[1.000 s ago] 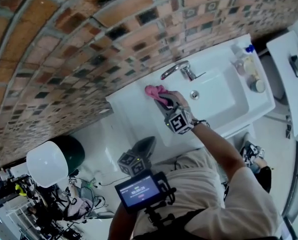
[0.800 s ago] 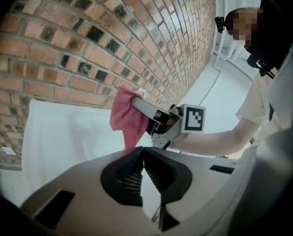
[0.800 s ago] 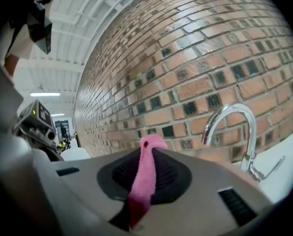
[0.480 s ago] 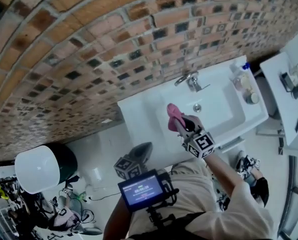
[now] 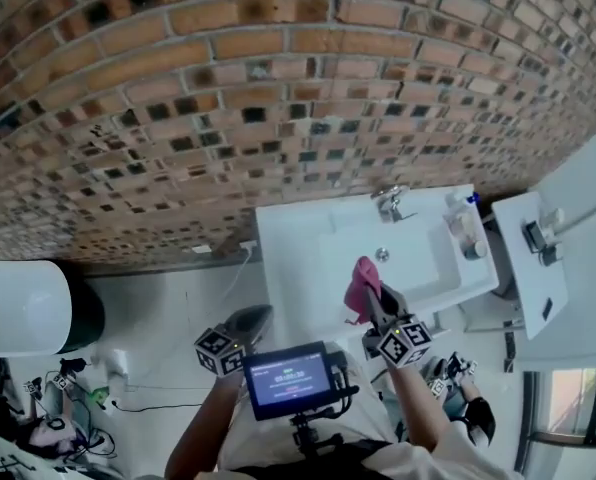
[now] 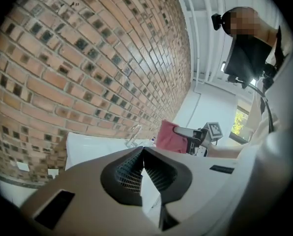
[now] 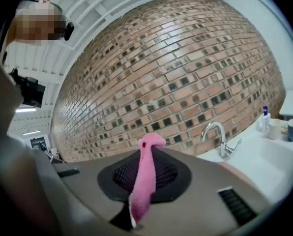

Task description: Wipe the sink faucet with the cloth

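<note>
A pink cloth (image 5: 361,286) hangs pinched in my right gripper (image 5: 368,290), raised above the front rim of the white sink (image 5: 298,258). In the right gripper view the cloth (image 7: 145,178) is clamped between the shut jaws, and the chrome faucet (image 7: 218,137) stands ahead to the right, well clear of it. The faucet (image 5: 391,203) sits at the sink's back edge by the brick wall. My left gripper (image 5: 246,320) is low, left of the sink, jaws shut with nothing between them (image 6: 141,154). The left gripper view also catches the cloth (image 6: 172,137) and the faucet (image 6: 133,134).
Bottles and a cup (image 5: 462,230) stand at the sink's right corner. A brick wall (image 5: 228,98) backs the sink. A white bin with a dark body (image 5: 33,313) sits on the floor at left. A white fixture (image 5: 533,258) is right of the sink.
My right gripper has lifted the pink cloth off the sink's left rim and drawn it back towards the front edge. The head view has swung upward.
</note>
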{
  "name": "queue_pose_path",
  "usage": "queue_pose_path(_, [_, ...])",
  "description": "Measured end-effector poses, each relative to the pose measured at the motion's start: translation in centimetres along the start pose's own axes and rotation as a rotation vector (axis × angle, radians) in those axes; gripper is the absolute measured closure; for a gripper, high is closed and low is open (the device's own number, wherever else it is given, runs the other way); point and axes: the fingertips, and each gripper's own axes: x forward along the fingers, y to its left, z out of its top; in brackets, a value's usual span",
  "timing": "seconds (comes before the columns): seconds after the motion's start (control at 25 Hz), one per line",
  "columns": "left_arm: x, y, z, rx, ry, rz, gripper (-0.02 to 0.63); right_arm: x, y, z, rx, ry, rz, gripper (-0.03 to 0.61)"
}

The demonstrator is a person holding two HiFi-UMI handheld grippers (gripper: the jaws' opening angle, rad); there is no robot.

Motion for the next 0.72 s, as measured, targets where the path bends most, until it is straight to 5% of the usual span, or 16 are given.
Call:
queue_pose_path(0.48, [-7.2,-1.0,-2.7,0.001,-0.01,-0.079,0.626,-6.3,6.4,-3.2,0.047,-0.06,-0.088,0.538])
queue_pose_path(0.72, [-8.9,-2.0,-5.0,-0.028,-0.005,-0.054,0.626,-8.8,6.6,-6.8,0.129,-0.035,-0.116,0.538])
